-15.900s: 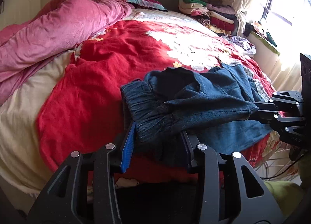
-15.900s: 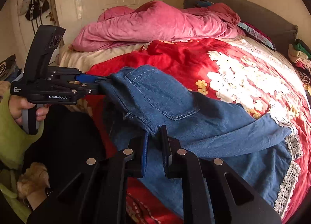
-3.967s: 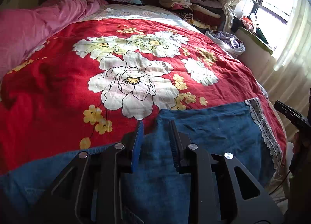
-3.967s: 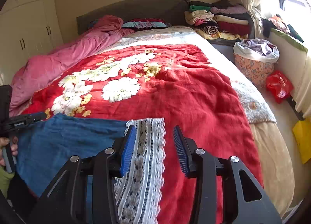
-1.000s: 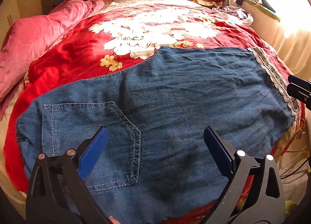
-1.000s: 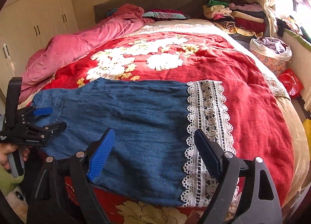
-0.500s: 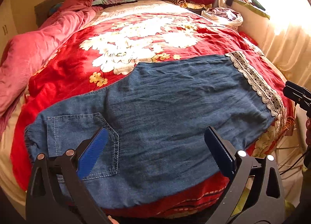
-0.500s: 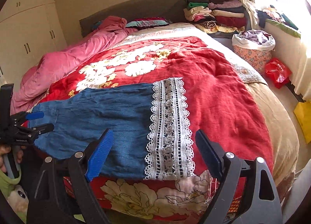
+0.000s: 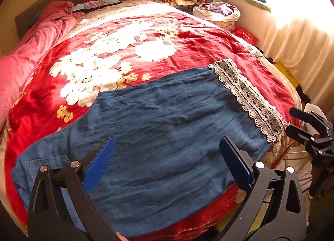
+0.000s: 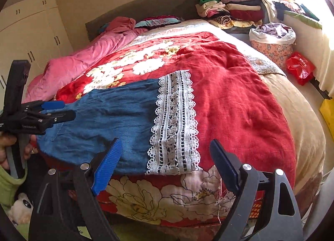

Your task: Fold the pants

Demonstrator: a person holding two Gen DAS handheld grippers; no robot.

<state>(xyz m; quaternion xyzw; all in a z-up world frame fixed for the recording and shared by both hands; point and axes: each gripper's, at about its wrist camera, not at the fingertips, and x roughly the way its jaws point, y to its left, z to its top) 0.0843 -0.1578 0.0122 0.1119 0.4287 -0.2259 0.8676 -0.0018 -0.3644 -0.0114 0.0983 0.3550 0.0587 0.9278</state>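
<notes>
The blue denim pants (image 9: 167, 119) lie spread flat across the near end of the red floral bedspread (image 9: 208, 44). Their back pocket (image 9: 48, 163) is at the left and the white lace hem (image 9: 246, 94) at the right. My left gripper (image 9: 167, 139) hovers above the middle of the pants, jaws wide open with nothing between them. In the right wrist view the pants (image 10: 117, 115) and lace hem (image 10: 175, 124) lie ahead. My right gripper (image 10: 165, 141) is open and empty over the hem end near the bed's edge. The left gripper (image 10: 67, 110), held by a hand, hangs over the waist end.
A pink duvet (image 10: 83, 63) is bunched along the bed's left side. Folded clothes (image 10: 231, 11) are stacked at the headboard corner. A laundry basket (image 10: 273, 40) and a red bag (image 10: 300, 67) sit on the floor right of the bed. Wardrobe doors (image 10: 31, 38) stand at the left.
Both grippers have drawn back and shifted toward the hem end, so more of the bed's edge shows. The pants lie unmoved. Both jaws have stayed open.
</notes>
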